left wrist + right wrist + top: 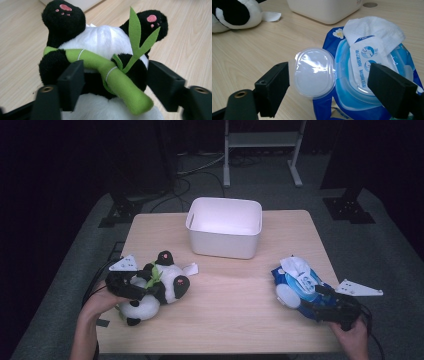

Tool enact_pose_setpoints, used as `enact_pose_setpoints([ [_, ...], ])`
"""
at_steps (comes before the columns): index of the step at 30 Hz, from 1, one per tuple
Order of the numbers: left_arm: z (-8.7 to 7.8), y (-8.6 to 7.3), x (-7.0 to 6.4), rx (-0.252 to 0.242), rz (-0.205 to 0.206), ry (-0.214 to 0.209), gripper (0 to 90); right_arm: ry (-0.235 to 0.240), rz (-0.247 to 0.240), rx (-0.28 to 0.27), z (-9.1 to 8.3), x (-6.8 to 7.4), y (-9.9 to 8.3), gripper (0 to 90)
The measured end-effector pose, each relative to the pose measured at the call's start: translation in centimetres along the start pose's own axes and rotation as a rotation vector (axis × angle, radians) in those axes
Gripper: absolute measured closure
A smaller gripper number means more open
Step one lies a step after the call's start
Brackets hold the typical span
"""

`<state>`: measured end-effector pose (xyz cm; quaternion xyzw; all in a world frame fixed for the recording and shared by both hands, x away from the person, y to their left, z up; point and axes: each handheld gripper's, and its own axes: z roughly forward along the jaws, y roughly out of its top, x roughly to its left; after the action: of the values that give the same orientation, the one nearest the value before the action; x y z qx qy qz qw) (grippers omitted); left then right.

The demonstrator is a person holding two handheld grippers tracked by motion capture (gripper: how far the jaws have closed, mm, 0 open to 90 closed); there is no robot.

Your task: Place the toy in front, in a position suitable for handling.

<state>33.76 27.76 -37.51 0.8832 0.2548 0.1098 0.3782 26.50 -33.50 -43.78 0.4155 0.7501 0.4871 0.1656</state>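
A black-and-white panda plush (167, 282) (100, 40) lies on the left of the wooden table (230, 295), a green felt bamboo stalk (117, 82) across its belly. My left gripper (147, 290) (115, 72) is open, its jaws on either side of the panda's body, close to its black arms. On the right lies a blue wet-wipes pack (297, 285) (362, 75) with its clear lid (313, 72) flipped open and a white wipe (374, 30) sticking out. My right gripper (314, 301) (328, 75) is open, its jaws straddling the lid and the pack's opening.
A white plastic bin (225, 227) (324, 10) stands at the back middle of the table. A white tag (191, 268) lies beside the panda. Bare wood runs between the panda and the pack. Grey carpet and dark stands surround the table.
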Motion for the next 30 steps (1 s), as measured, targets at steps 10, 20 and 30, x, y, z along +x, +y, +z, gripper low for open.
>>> enact_pose_setpoints([
  [10, 0.2, -0.4, 0.7, -0.031, -0.069, -0.039, 65.9, 0.007, -0.01, 0.004, 0.2, 0.2, 0.1, 16.4],
  [20, -0.2, 0.5, 0.8, -0.015, -0.058, -0.015, 71.5, 0.009, -0.016, -0.001, 0.1, 0.2, 0.1, 16.4],
  [30, 0.6, 3.9, 0.3, -0.021, -0.011, -0.055, 72.2, 0.014, -0.01, -0.006, 0.1, 0.1, 0.1, 16.4],
])
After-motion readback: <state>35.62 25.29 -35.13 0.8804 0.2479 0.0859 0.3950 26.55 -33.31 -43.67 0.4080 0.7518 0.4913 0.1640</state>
